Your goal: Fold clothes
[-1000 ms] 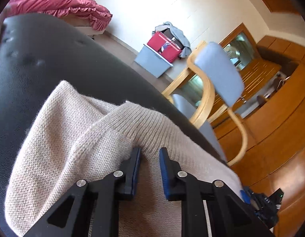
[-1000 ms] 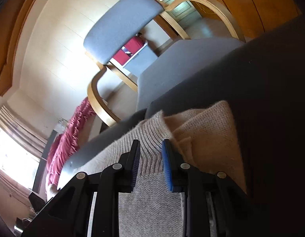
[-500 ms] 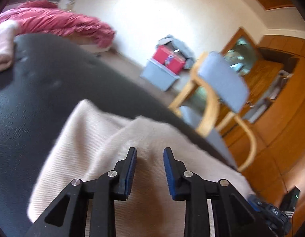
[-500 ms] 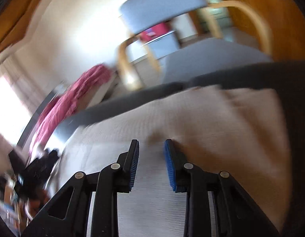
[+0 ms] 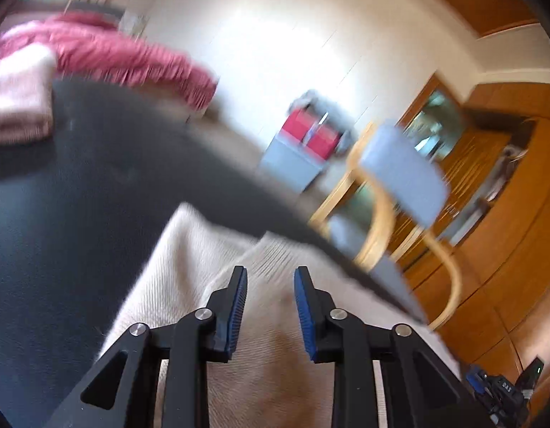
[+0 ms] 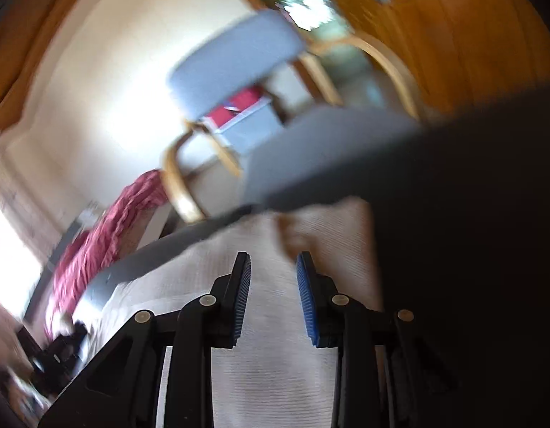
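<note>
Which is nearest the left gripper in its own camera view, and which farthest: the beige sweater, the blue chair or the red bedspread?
From the left gripper:
1. Beige sweater, directly under the fingers.
2. Blue chair, ahead to the right, past the dark surface's edge.
3. Red bedspread, far upper left, by the wall.

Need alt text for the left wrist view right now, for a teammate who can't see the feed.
The left gripper hovers with open jaws, nothing between them, over a beige knit sweater lying on a black padded surface. Blurred behind: a blue-cushioned wooden armchair, a red bedspread and a folded pink cloth.
</note>
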A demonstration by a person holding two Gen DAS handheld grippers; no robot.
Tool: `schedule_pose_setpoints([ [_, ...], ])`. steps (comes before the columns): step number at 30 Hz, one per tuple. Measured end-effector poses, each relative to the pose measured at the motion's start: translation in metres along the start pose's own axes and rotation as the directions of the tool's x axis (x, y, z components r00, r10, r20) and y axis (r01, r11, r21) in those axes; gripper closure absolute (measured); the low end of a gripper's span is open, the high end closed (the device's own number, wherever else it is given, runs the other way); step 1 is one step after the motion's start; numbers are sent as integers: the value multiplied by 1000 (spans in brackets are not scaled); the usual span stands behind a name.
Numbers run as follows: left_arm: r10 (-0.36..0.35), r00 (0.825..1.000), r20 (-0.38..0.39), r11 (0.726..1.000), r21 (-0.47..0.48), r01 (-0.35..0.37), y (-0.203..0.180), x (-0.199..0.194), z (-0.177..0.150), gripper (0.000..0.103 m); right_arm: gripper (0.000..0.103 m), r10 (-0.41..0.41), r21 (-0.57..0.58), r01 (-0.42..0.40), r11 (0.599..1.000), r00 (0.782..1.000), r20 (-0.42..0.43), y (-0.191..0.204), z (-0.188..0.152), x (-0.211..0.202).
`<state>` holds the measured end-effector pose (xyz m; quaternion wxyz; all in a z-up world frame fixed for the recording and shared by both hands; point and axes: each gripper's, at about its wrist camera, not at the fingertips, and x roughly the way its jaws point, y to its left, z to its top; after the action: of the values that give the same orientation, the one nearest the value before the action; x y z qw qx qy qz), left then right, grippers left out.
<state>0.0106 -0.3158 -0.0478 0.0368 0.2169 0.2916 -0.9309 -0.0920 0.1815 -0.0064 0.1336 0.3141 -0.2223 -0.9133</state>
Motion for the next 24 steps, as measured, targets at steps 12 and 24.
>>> schedule_pose_setpoints([
  [12, 145, 958, -248, 989, 56, -135, 25, 11, -1, 85, 72, 91, -36, -101, 994, 973, -210, 16, -23, 40],
  [24, 133, 952, -277, 973, 219, -72, -42, 87, 31, 78, 72, 98, -33, -107, 994, 972, -214, 18, -26, 39],
])
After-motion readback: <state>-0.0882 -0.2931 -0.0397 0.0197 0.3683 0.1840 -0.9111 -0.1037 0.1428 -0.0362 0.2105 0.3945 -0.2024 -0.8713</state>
